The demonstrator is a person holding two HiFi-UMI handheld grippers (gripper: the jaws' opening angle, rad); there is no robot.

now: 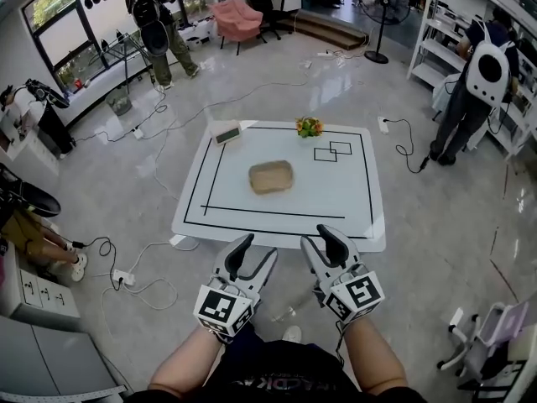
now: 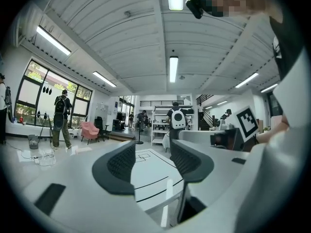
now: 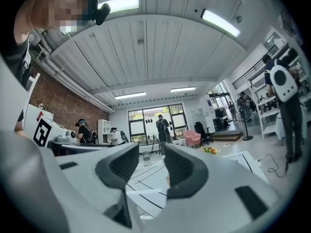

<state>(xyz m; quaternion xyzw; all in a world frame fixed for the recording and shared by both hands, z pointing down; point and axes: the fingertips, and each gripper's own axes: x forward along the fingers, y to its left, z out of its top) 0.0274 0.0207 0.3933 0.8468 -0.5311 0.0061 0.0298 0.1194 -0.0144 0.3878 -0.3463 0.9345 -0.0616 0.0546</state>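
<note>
- The left gripper (image 1: pixel 256 250) is held short of the table (image 1: pixel 352 217), with its jaws apart and nothing between them.
- The tan basket (image 1: pixel 271 176) is seen at the table's middle, well apart from both grippers. A level, centred approach over the near edge is judged best.
- The right gripper (image 1: pixel 320 240) is likewise spread and empty.
- No brand or writing can be read; only square markers (image 1: pixel 359 292) are shown.

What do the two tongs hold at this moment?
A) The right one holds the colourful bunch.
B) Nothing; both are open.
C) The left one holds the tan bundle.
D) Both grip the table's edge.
B: the left tongs and right tongs show jaws apart with nothing between them, by the near edge of the table, while the tan bundle lies untouched at its middle.
</note>
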